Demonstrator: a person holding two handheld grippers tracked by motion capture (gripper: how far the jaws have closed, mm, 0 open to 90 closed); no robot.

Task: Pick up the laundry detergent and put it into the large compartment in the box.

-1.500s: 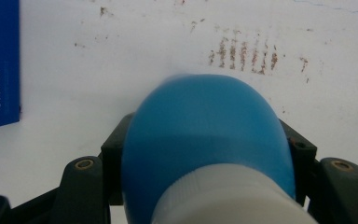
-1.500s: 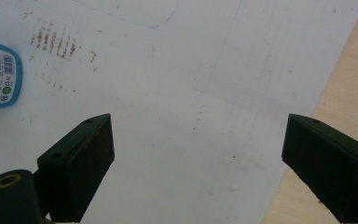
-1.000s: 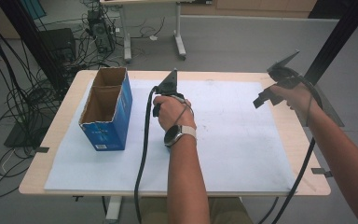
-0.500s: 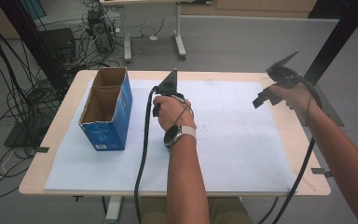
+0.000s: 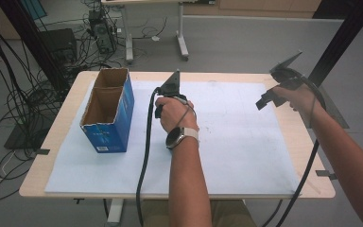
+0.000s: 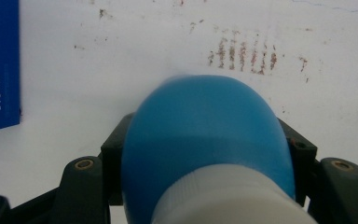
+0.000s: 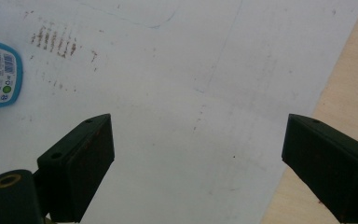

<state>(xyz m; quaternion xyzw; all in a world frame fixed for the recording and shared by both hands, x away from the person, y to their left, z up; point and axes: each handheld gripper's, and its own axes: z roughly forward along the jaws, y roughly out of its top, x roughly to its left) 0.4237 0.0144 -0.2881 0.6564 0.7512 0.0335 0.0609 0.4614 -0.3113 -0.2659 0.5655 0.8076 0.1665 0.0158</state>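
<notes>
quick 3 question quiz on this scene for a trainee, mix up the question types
1. True or false: the left gripper is shut on a blue bottle.
2. How do the jaws of the right gripper stand? A wide apart with nothing between them, B closed on a cloth, C closed on the box.
3. Fill in: the blue cardboard box stands open-topped on the white ___.

Key: 1 true; 2 A; 3 sheet.
</notes>
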